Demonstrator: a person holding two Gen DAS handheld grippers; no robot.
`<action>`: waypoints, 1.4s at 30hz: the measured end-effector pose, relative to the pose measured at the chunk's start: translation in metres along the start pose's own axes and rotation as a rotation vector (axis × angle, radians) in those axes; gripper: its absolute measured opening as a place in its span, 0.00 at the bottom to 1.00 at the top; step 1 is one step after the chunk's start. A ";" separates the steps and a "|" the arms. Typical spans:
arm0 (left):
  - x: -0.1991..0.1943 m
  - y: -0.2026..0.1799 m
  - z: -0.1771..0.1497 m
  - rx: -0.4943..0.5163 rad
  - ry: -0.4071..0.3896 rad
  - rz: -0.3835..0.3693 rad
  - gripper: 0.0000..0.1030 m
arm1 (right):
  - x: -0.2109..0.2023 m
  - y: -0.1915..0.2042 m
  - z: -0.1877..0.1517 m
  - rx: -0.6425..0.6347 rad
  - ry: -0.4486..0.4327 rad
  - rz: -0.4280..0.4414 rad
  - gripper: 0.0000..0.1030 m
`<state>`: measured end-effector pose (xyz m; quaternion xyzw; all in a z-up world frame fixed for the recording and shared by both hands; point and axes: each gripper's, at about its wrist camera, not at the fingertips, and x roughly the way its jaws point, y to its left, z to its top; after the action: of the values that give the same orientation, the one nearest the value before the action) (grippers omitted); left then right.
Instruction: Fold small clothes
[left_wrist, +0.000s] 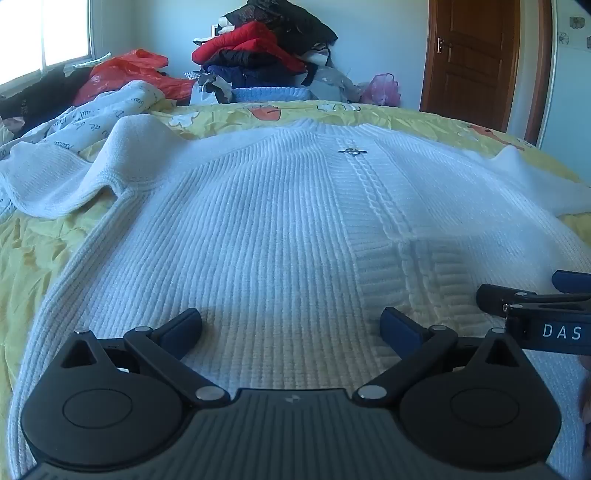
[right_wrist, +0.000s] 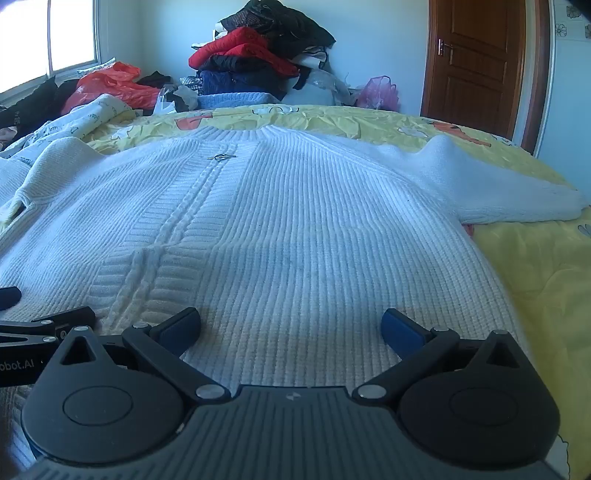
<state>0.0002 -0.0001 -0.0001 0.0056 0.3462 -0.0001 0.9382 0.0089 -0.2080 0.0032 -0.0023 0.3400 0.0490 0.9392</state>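
Both hand-held grippers, left (left_wrist: 291, 325) & right (right_wrist: 291, 325), wide apart over white sweater (left_wrist: 277, 221); "DAS" lettering on right.

Left hand-held gripper (left_wrist: 291, 325) and right hand-held gripper (right_wrist: 291, 325) side by side, jaws wide apart.

white ribbed cardigan (left_wrist: 266, 229), yellow cartoon-print bedsheet (right_wrist: 535, 280), brown door (right_wrist: 476, 55), red jacket (left_wrist: 240, 40)

Sweater (left_wrist: 258, 229) lay flat on bedspread (left_wrist: 40, 251), collar at 12 o'clock, sleeves out toward 9 and 3. Clothes pile (left_wrist: 266, 48) stood behind the bed at 12; door (left_wrist: 472, 55) at 1 to 2; window (left_wrist: 55, 29) at 10; bag (left_wrist: 125, 72) at 11.
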 end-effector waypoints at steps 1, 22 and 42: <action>0.000 0.000 0.000 0.000 0.000 0.000 1.00 | 0.000 0.000 0.000 0.000 0.001 0.000 1.00; 0.000 -0.003 0.003 0.002 -0.007 0.006 1.00 | -0.001 0.000 0.000 0.003 -0.001 0.002 1.00; 0.000 -0.003 0.002 0.001 -0.010 0.007 1.00 | 0.000 0.000 0.000 0.003 -0.002 0.002 1.00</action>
<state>0.0013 -0.0032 0.0017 0.0073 0.3415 0.0030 0.9398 0.0085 -0.2079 0.0034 -0.0006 0.3393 0.0496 0.9394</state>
